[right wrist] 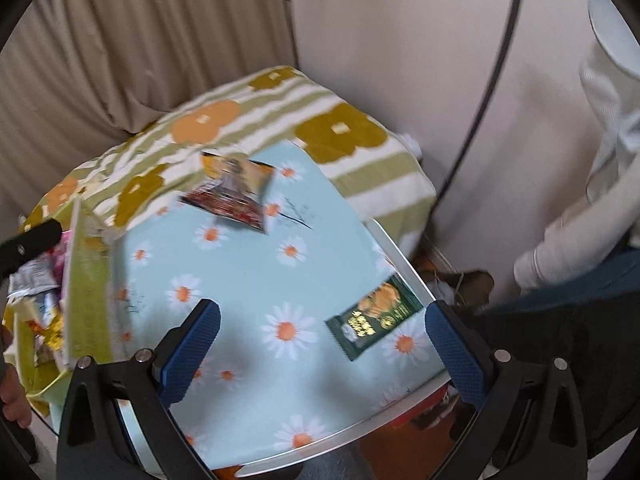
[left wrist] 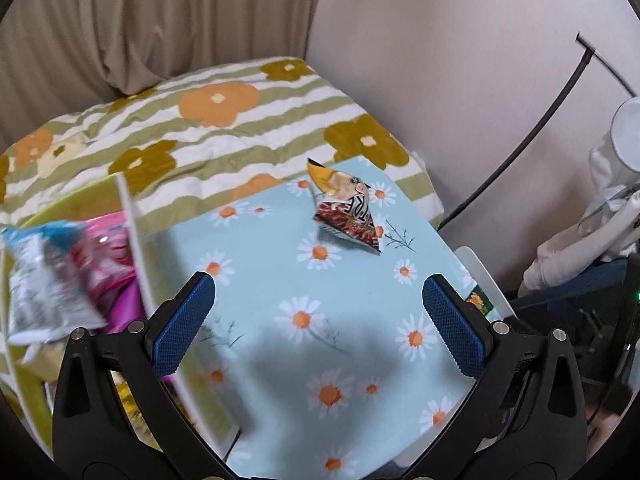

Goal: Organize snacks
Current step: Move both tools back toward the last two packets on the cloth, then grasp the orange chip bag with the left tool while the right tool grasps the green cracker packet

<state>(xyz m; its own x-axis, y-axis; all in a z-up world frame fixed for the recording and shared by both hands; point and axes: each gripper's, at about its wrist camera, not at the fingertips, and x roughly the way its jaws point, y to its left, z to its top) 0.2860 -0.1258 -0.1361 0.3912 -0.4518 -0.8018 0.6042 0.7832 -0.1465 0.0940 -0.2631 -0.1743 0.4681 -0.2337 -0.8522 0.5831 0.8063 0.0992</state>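
On daisy cloth (left wrist: 280,280), triangular snack packet (left wrist: 346,208) with apex away, green packet (right wrist: 374,316) lying diagonal, both tools (left wrist: 318,320) (right wrist: 324,344) wide open, empty.

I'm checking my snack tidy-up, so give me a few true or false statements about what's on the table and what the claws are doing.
1. The left claw is open and holds nothing. True.
2. The green packet is inside the box. False: it lies on the daisy tablecloth near the table's edge.
3. The orange and red packet lies on the tablecloth. True.
4. The right claw grips the green packet. False: it is open and empty.
5. The yellow-green box already holds snacks. True.
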